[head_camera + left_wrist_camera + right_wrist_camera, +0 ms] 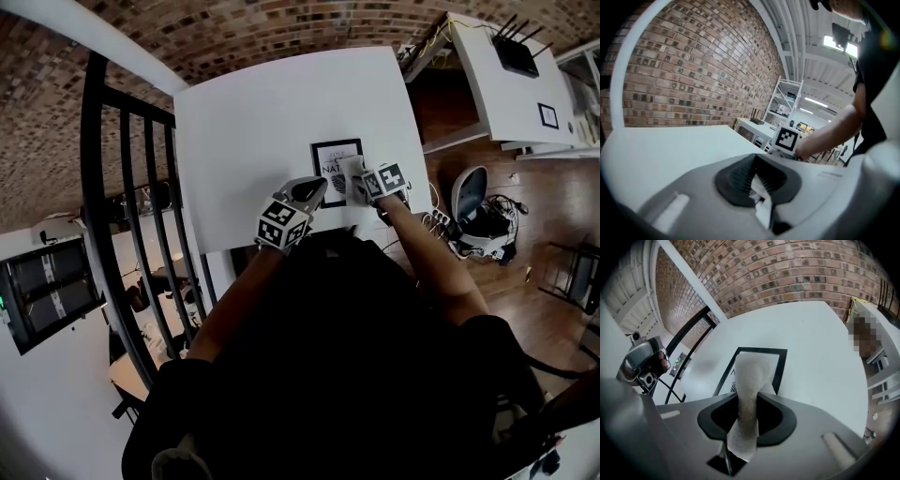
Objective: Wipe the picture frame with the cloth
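A black-edged picture frame (336,155) with a printed sheet lies flat on the white table (262,112), near its front edge. My left gripper (317,190) reaches the frame's near left edge; in the left gripper view its jaws (757,185) are shut on a thin pale edge that looks like the frame. My right gripper (361,185) is shut on a white cloth (356,173). In the right gripper view the cloth (750,376) runs out of the jaws (745,420) and lies across the frame (782,364). The left gripper (644,359) shows at the left there.
A black metal railing (131,187) runs along the table's left side. To the right stands a second white desk (497,103) with a router (516,56). A white chair (473,202) and cables are on the wooden floor. A brick wall is behind the table.
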### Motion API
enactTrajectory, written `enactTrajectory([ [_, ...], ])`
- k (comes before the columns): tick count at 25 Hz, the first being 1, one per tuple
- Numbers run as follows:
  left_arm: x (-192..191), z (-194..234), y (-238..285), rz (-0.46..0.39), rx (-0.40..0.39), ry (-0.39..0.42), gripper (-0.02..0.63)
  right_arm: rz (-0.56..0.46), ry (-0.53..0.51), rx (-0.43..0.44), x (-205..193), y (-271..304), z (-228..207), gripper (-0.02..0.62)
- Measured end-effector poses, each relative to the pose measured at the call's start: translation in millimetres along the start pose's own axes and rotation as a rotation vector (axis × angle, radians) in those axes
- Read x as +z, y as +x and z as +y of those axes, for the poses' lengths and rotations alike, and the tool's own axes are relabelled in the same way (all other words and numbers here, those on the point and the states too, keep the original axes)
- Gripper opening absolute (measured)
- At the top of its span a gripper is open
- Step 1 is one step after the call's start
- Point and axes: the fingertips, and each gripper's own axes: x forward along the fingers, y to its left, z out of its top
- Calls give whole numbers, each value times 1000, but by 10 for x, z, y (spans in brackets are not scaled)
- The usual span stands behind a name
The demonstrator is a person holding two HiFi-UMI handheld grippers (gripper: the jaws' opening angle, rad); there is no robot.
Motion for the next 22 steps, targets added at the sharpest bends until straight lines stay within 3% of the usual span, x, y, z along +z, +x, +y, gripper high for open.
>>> enactTrajectory([
  [17,-94,-166,74,16,-27,5,0,51,-19,46,-565,-159,213,95],
  [19,-82,-156,67,10,-23,0,0,29,-40,50,-542,-197,249,95],
  [22,-23,-110,20,-20,-10,-24,0,-92,-85,95,-345,-317,391,95],
])
